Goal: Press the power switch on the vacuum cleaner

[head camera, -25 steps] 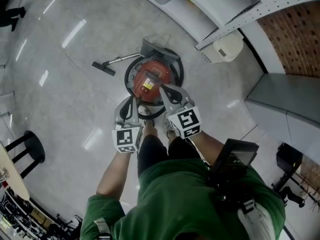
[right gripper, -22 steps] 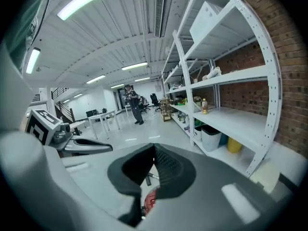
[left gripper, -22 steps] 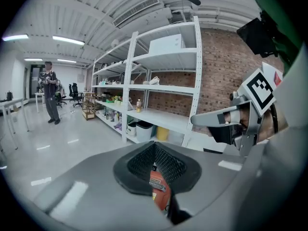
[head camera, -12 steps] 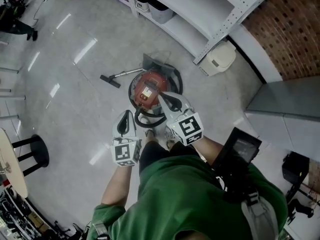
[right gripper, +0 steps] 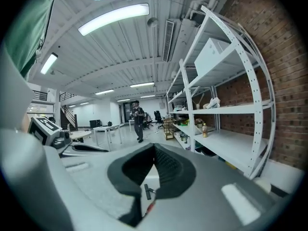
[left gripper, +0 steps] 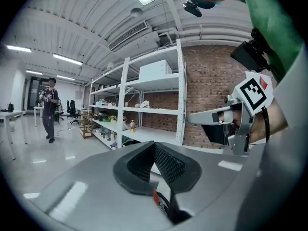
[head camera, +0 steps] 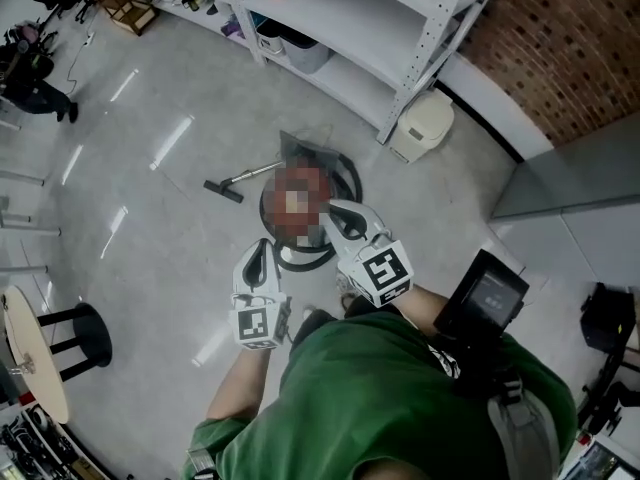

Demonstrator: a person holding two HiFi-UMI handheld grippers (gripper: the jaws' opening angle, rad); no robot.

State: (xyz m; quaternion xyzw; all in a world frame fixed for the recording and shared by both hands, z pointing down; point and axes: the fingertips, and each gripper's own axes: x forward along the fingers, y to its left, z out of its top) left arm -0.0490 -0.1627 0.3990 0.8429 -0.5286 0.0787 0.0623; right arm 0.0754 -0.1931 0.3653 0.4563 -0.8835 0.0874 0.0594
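The vacuum cleaner [head camera: 297, 200], a round red canister partly under a mosaic patch, stands on the grey floor in the head view. A black hose [head camera: 303, 259] curls round it, and its wand [head camera: 240, 179] lies to the left. My right gripper [head camera: 334, 209] is shut and its tip shows at the canister's right edge. To the front left of the canister is my left gripper [head camera: 262, 246], shut as well. Both gripper views look level across the room: the left gripper [left gripper: 154, 146] and right gripper [right gripper: 154, 148] have pads together and nothing between. The switch is not visible.
White shelving [head camera: 400, 28] runs behind the vacuum, with a white bin [head camera: 420, 126] at its foot and a grey tub [head camera: 302, 52] underneath. A brick wall [head camera: 560, 48] is at the right. A black stool [head camera: 85, 333] and a round table [head camera: 32, 360] stand at the left.
The right gripper's tip has drawn back from the top of the red canister to its right edge. The head view has risen and shows more of the shelving. The left gripper has drawn back too.
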